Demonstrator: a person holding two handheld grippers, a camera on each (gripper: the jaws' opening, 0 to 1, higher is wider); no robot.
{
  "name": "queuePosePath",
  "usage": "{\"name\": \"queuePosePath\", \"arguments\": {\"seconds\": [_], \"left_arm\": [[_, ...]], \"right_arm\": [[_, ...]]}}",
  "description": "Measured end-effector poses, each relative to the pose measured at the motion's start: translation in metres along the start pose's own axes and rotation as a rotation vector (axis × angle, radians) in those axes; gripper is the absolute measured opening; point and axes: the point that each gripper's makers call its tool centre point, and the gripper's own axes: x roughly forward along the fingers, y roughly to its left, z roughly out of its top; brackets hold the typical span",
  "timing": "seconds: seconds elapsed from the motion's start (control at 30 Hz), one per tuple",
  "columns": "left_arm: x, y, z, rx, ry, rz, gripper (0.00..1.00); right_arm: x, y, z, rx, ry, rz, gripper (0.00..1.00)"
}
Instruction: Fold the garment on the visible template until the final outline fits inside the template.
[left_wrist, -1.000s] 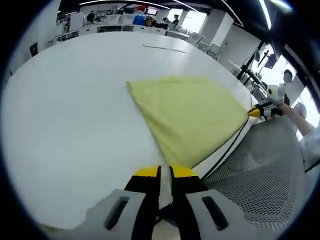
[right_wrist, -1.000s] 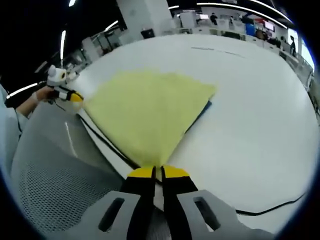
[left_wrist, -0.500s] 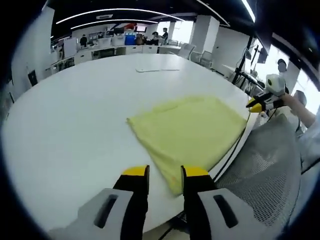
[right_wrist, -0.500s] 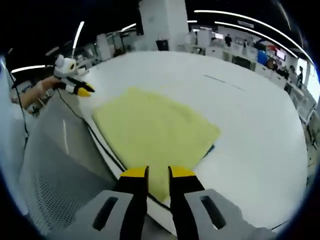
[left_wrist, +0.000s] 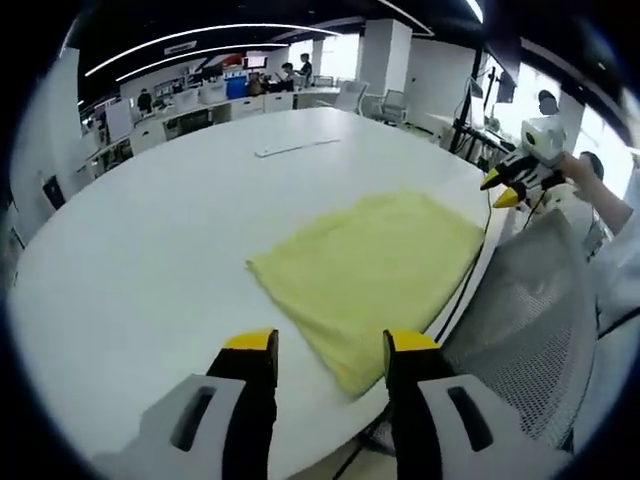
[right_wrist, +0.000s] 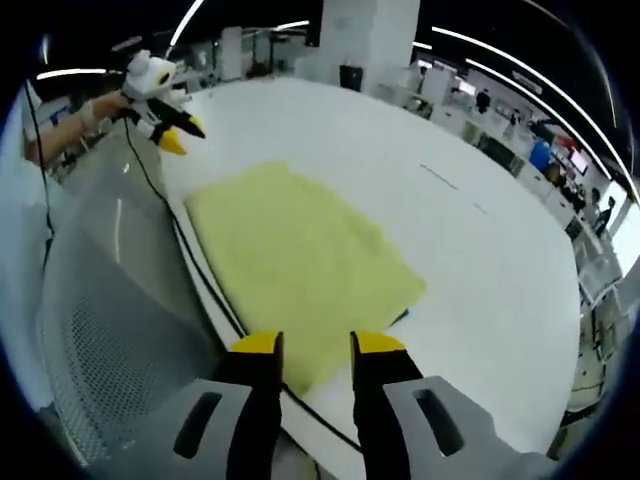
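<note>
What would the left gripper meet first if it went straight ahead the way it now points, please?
Most likely the near corner of the yellow cloth on the white table. The left gripper is open and points at that corner; how high it hangs above the table is unclear.

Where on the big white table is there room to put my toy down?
Lots of room. The white table is bare all the way from the yellow garment to its far rim, apart from a thin strip lying far back. It is crowded only at the near edge, where the garment, a black cable and a mesh chair meet.
</note>
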Motion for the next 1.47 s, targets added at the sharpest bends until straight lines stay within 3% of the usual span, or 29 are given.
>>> {"name": "queuePosePath", "arguments": {"seconds": [0.3, 0.43, 0.73, 0.87, 1.13, 1.47], "left_arm": [[-0.009, 0.004, 0.003, 0.069, 0.048, 0.029, 0.50], [-0.014, 0.004, 0.006, 0.097, 0.050, 0.046, 0.64], [-0.016, 0.005, 0.008, 0.152, 0.056, 0.063, 0.82], [-0.017, 0.007, 0.006, 0.155, 0.069, 0.075, 0.96], [-0.021, 0.007, -0.001, 0.155, 0.096, 0.077, 1.00], [-0.024, 0.008, 0.000, 0.153, 0.101, 0.085, 1.00]], "right_arm": [[-0.011, -0.003, 0.012, 0.006, -0.029, -0.028, 0.42], [-0.015, 0.000, 0.015, -0.003, -0.028, -0.037, 0.50], [-0.020, -0.002, 0.020, -0.014, -0.031, -0.059, 0.67], [-0.021, -0.004, 0.019, -0.024, -0.014, -0.069, 0.73], [-0.023, -0.001, 0.015, -0.030, 0.003, -0.057, 0.90], [-0.028, -0.005, 0.018, -0.039, 0.002, -0.089, 0.99]]}}
